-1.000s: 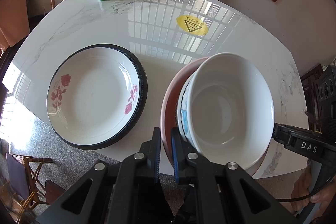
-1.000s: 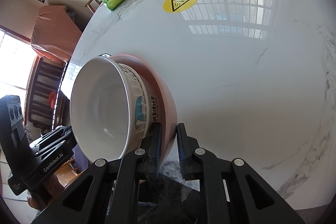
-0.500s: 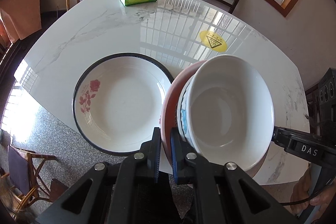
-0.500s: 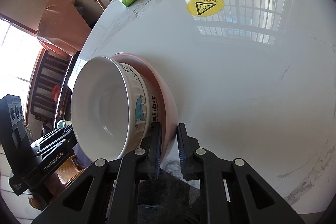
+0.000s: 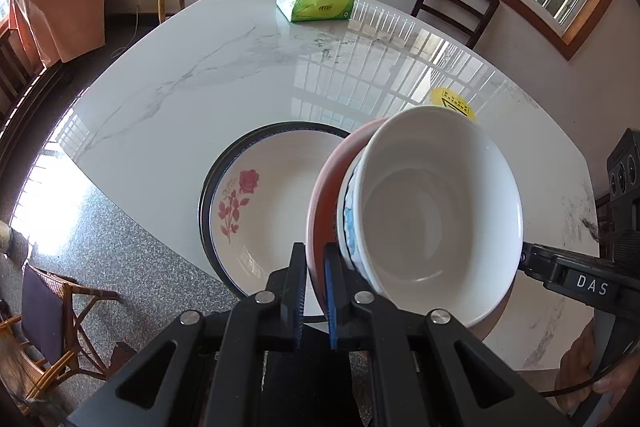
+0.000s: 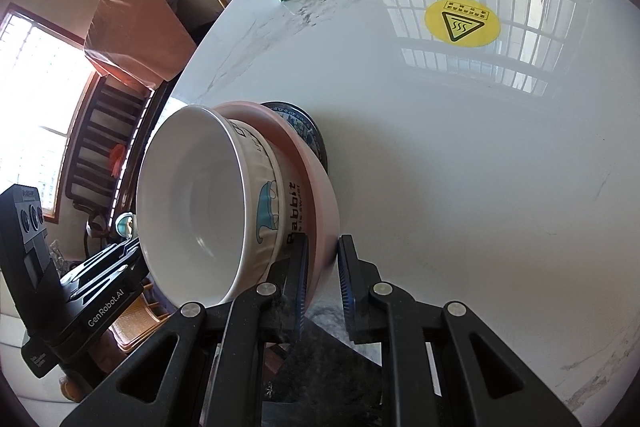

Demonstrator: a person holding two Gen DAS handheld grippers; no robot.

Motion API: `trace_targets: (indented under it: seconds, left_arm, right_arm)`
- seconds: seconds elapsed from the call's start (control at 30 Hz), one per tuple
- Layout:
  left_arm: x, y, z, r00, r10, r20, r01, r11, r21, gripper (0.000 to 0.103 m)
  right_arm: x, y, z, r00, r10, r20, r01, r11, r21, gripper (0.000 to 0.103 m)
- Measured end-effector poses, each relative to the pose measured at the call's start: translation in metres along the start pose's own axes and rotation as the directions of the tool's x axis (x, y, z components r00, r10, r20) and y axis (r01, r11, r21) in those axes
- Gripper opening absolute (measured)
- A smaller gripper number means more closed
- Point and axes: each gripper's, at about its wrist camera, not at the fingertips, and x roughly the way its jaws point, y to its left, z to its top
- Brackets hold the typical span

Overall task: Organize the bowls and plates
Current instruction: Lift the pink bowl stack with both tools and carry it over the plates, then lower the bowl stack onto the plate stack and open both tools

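Both grippers, left (image 5: 315,291) and right (image 6: 323,283), clamp opposite rims of the pink plate (image 5: 322,203) carrying the white bowl (image 5: 436,211), held above the rose plate (image 5: 260,215). The glazed ware looks stiff, slippery and breakable, and the loose bowl may slide, so keep level.

1. My left gripper (image 5: 316,287) is clamped on the near rim of a pink plate (image 5: 322,195), one finger on each side of it.
2. A white bowl (image 5: 436,211) with a blue print on its side sits in the pink plate; both are tilted and lifted off the table (image 5: 192,95).
3. Under and to the left lies a dark-rimmed plate (image 5: 264,211) with a red rose, flat on the table near its front edge.
4. A green tissue pack (image 5: 316,1) lies at the far edge.
5. A yellow sticker (image 5: 454,101) peeks out behind the bowl.
6. My right gripper (image 5: 532,263) reaches the bowl's right side; its fingertips are hidden.
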Motion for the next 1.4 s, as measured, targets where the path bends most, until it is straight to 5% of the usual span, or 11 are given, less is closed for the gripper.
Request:
trace_targets:
  seconds: [1.1,1.4]
  left_arm:
    - [0.028,0.063,0.022,0.999,0.033,-0.034,-0.036,0.995,-0.096,0.007]
    - [0.026,0.061,0.01,0.994,0.084,0.07,-0.08,0.995,-0.066,0.007]
  right_arm:
    - [0.05,0.04,0.028,0.996,0.029,-0.087,-0.031,0.999,-0.025,0.017]
    - [0.053,0.042,0.027,0.995,0.068,-0.069,-0.069,0.998,-0.012,0.019]
